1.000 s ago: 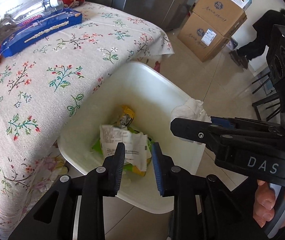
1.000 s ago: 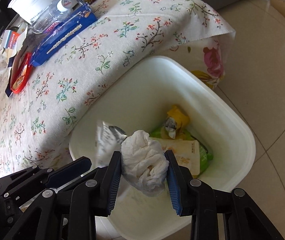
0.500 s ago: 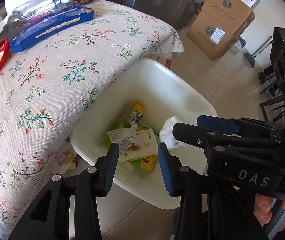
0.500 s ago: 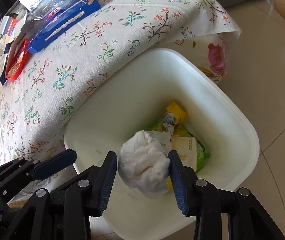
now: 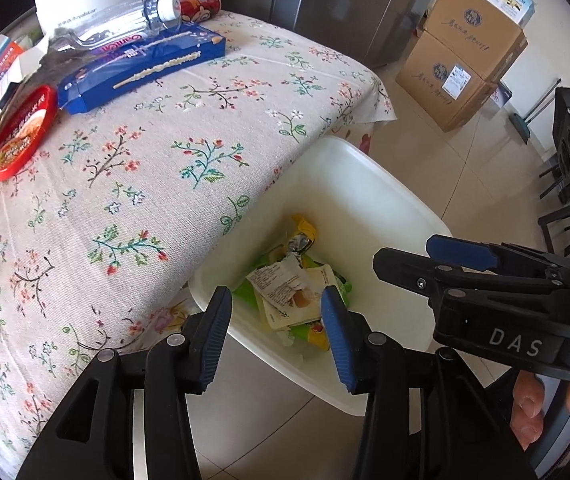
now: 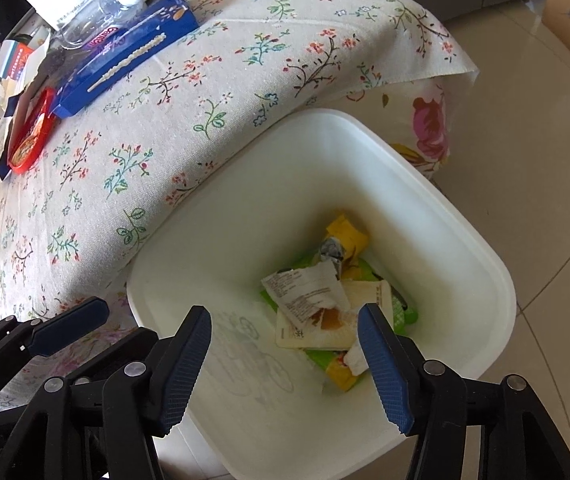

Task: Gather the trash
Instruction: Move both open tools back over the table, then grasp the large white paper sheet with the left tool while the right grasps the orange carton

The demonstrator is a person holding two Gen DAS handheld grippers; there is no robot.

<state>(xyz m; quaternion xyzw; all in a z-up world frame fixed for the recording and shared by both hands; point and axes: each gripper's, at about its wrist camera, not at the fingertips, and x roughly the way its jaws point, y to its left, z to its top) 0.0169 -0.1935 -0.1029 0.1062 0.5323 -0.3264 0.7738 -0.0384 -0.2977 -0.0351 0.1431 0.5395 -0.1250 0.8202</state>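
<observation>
The worktop was covered by a floral cloth, ahead and left of the left gripper. A blue box, a red tray and a clear bottle were laid on it. A white bin was stood on the floor beneath both grippers.

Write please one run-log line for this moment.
left gripper: open, empty | right gripper: open, empty | both over white bin | wrappers inside bin
</observation>
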